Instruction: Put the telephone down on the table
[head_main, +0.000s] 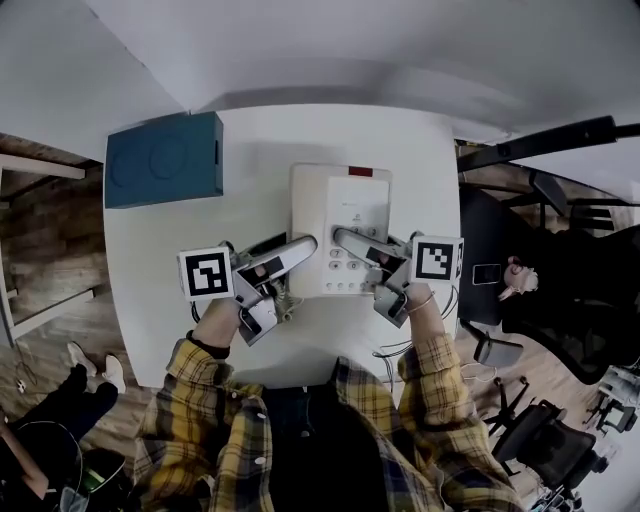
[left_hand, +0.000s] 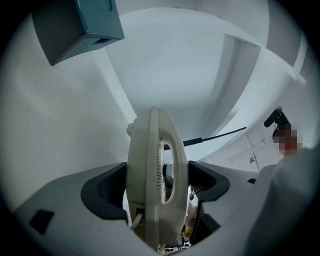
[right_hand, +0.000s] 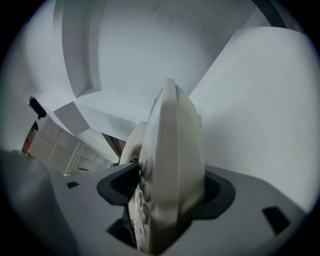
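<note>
Soft even light, fisheye-warped edges

At upper left of the head view I see a teal box (head_main: 163, 160) lying flat. The left gripper view has it in its top left corner, showing one side with a slot in it. Wood floor (head_main: 45, 250) runs down the left edge of the head view, with white shoes (head_main: 112, 372) at lower left. A black chair (head_main: 565, 335) fills the right edge, and a second chair (head_main: 552, 440) sits at lower right. A black bar (head_main: 545, 140) slants across the upper right, possibly a chair arm; I can't be sure from here.
</note>
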